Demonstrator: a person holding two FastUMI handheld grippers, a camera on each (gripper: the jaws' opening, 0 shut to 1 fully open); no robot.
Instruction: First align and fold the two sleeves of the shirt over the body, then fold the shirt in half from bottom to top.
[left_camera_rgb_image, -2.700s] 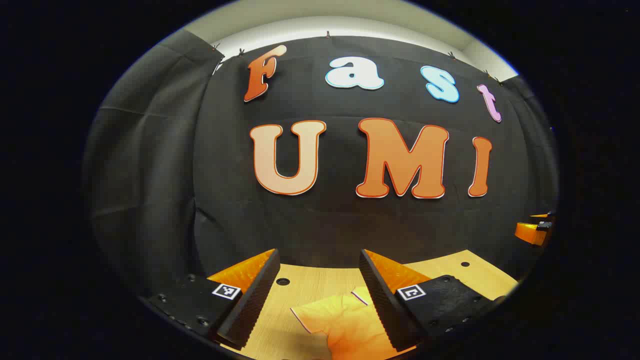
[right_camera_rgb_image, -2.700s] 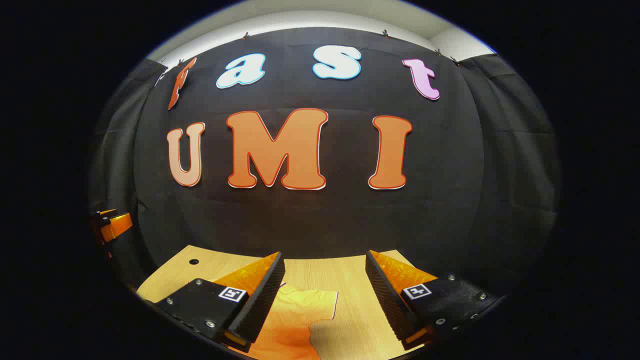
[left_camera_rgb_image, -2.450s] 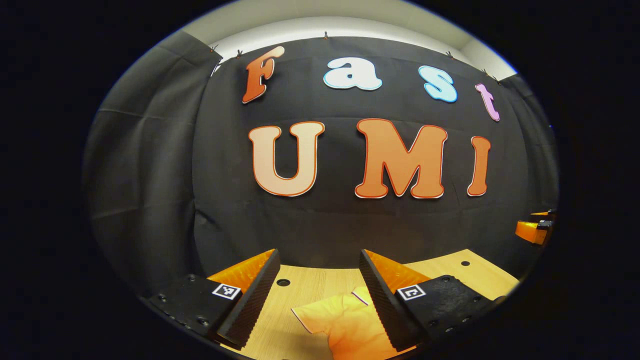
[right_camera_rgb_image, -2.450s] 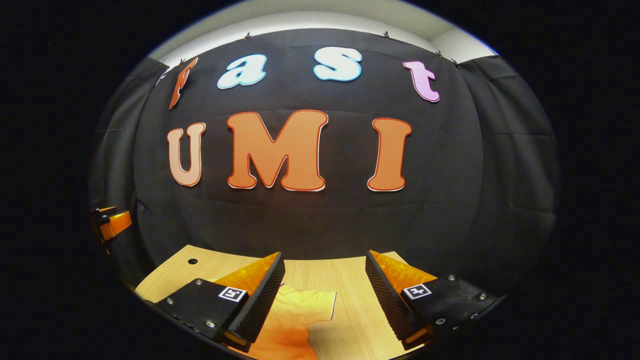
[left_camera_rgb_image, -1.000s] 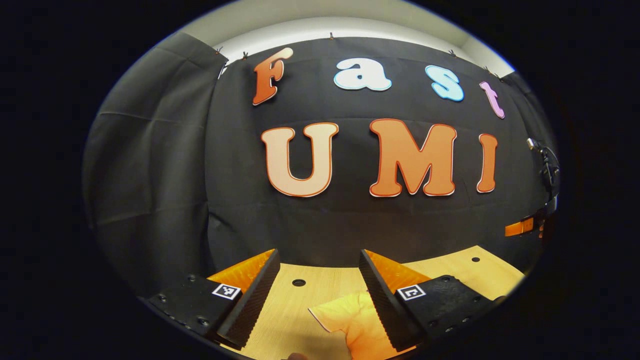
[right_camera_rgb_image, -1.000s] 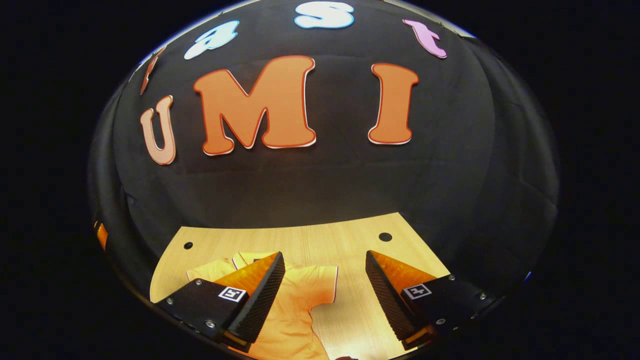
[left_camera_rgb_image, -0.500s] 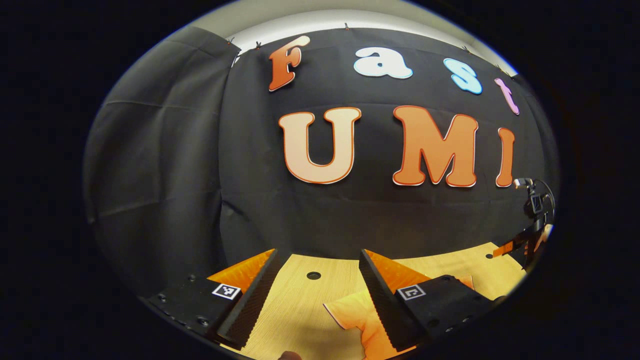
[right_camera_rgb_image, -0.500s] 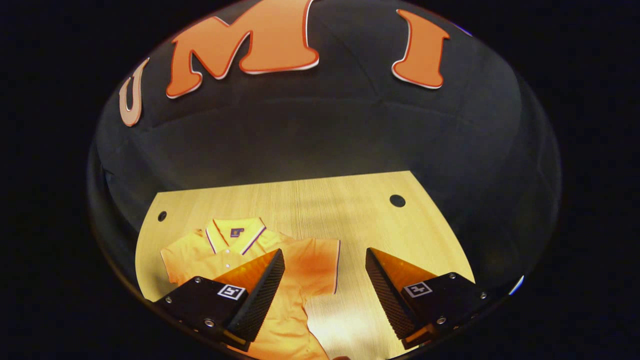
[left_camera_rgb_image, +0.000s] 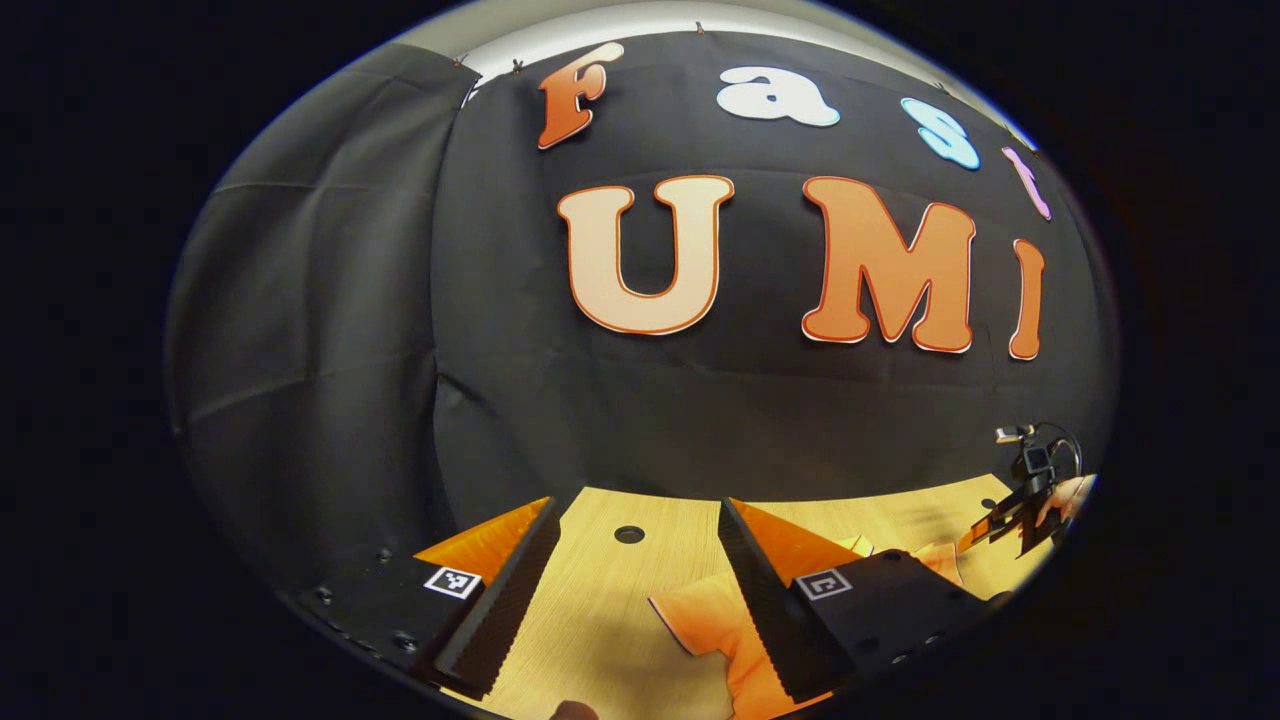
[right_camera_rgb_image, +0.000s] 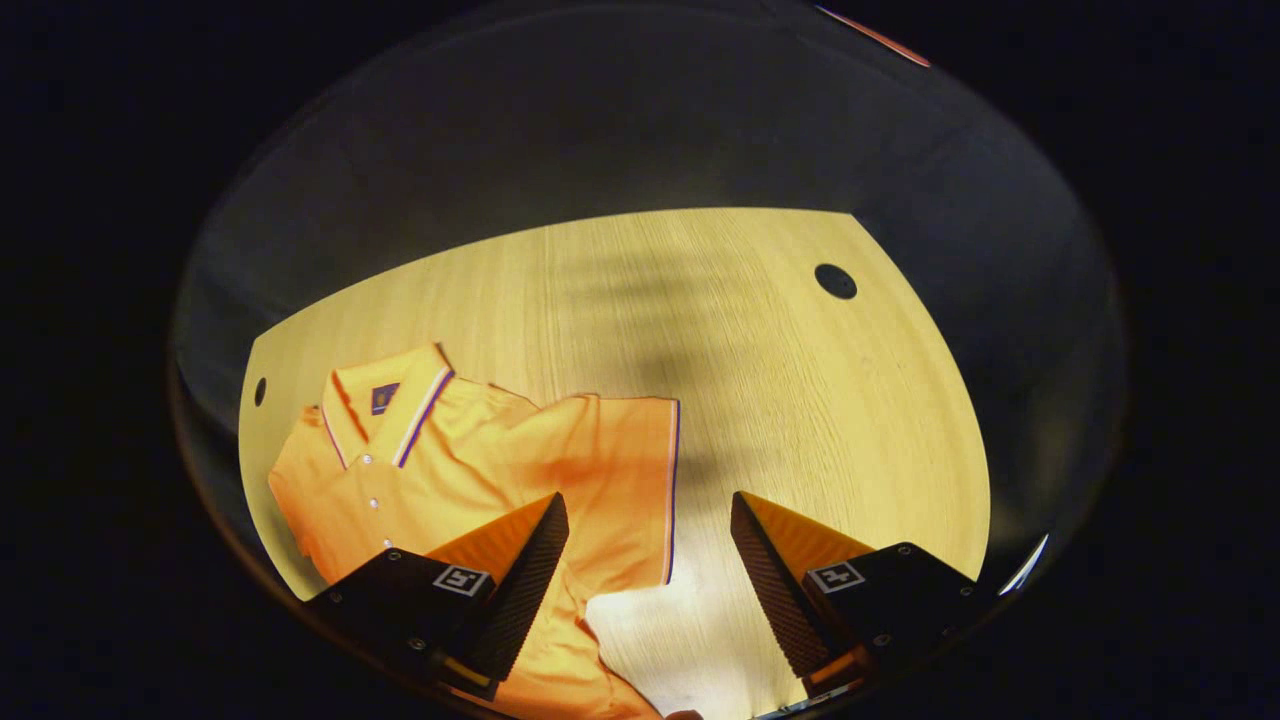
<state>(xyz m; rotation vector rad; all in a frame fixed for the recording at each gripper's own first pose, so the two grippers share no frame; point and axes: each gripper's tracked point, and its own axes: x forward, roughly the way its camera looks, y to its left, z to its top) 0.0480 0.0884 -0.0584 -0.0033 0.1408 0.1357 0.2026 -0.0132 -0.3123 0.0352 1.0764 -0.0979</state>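
An orange polo shirt (right_camera_rgb_image: 470, 460) with a striped collar lies flat on the wooden table (right_camera_rgb_image: 760, 400) in the right gripper view, one short sleeve (right_camera_rgb_image: 625, 480) spread out toward the middle. My right gripper (right_camera_rgb_image: 645, 590) hangs open above that sleeve's striped cuff, one finger over the shirt's body. In the left gripper view my left gripper (left_camera_rgb_image: 630, 600) is open over the table, with the shirt's other sleeve (left_camera_rgb_image: 705, 625) lying beside its right finger. The right gripper (left_camera_rgb_image: 1015, 510) and the hand holding it show small at the far right of that view.
The table (left_camera_rgb_image: 620, 590) has round holes (right_camera_rgb_image: 835, 281) near its back corners (left_camera_rgb_image: 629, 534). Black cloth walls stand close behind the table's far edge. Bare wood stretches to the right of the shirt in the right gripper view.
The right gripper has tipped steeply downward and come in over the shirt's sleeve, so the table and shirt now show broadly. The left gripper has tilted down slightly and shifted left.
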